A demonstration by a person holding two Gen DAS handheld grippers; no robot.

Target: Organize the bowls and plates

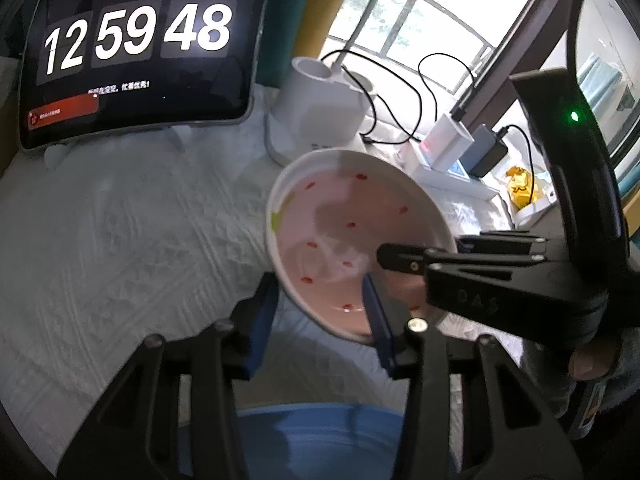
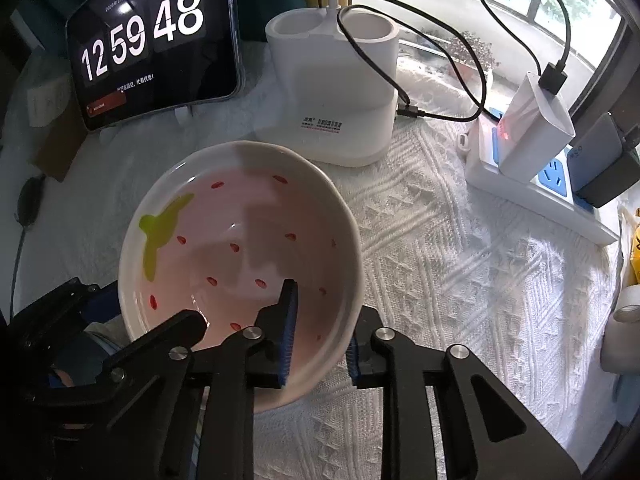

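So far we judge the job barely begun. Our right gripper [image 2: 320, 332] has its jaws clamped across the near rim of the strawberry bowl [image 2: 240, 248], one blue pad inside and one outside the wall. The bowl appears lifted and tilted above the white tabletop [image 2: 460, 280], though we cannot be sure it is fully clear. Our left gripper [image 1: 320, 320] has its jaws apart, straddling the bowl's opposite edge without pinching it. Below the left gripper a blue dish [image 1: 320, 436] shows; it may be the place to stack the bowl, though that is only our guess. No other plates show, so nothing is sorted yet.
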